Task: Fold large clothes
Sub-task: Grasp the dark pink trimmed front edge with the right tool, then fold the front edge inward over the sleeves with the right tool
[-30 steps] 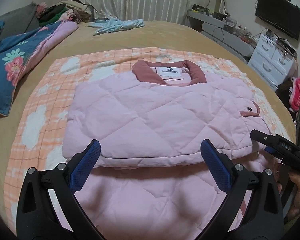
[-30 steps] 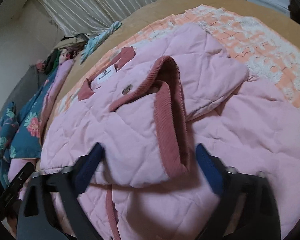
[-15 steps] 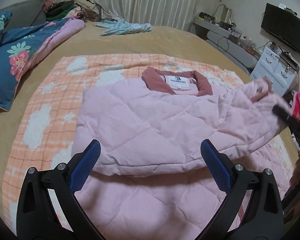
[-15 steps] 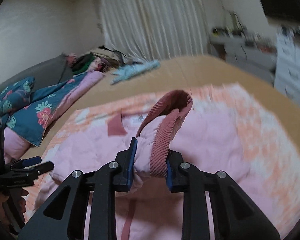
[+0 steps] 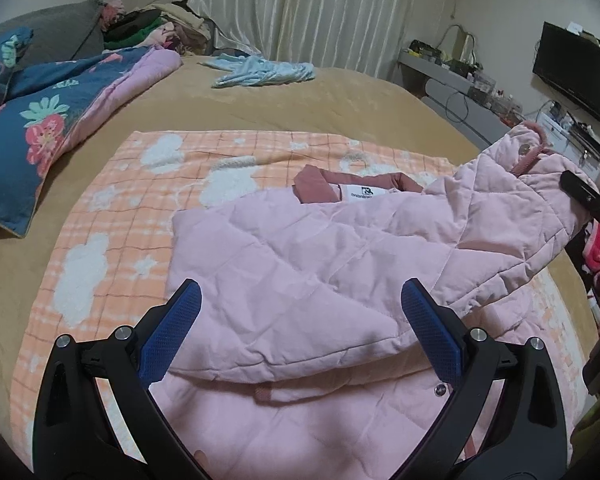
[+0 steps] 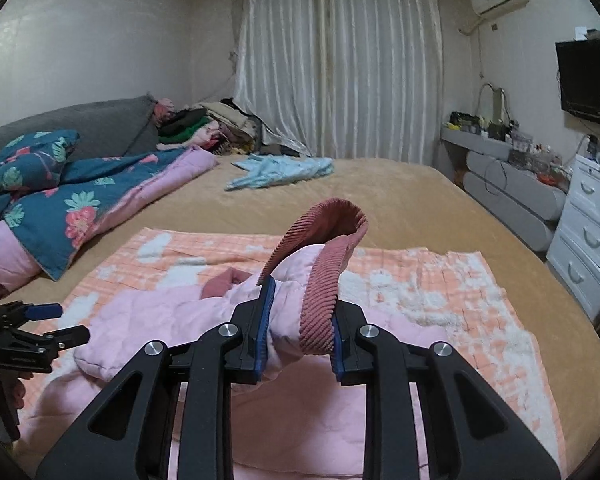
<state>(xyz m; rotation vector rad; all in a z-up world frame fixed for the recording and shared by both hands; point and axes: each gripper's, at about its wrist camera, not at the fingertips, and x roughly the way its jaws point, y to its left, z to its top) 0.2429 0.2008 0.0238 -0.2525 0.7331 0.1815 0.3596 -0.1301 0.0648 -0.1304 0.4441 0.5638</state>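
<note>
From the left wrist camera, the left gripper (image 5: 300, 334) has its jaws spread wide with nothing pinched between them, just hanging over the near part of a pink quilted jacket (image 5: 300, 264). The jacket is lying on an orange-and-white checked blanket (image 5: 112, 216) spread over the tan bed (image 5: 300, 100), with its dusty-rose collar (image 5: 314, 188) and white neck label facing the far end. The jacket's right-hand sleeve (image 5: 512, 208) is pulled up off the bed toward the right edge of the picture, where a black bit of the right gripper (image 5: 590, 204) sticks in. Further back there's a blue floral quilt (image 5: 40, 120) on the left and a light blue garment (image 5: 264, 72) near the curtains. Over to the right wrist camera: the right gripper (image 6: 300, 320) is clamped tight on the sleeve's ribbed rose cuff (image 6: 324, 272), pads squeezing the pink fabric and the cuff edge together, the cuff loop arching up above the fingertips. The rest of the jacket trails down from there onto the blanket. The left gripper shows up at the left edge, fingers apart, held by a hand (image 6: 14, 392). No real containers in play, only a white chest of drawers (image 6: 588, 248) at the right with all visible drawers closed, so what's in them can't be seen.
</note>
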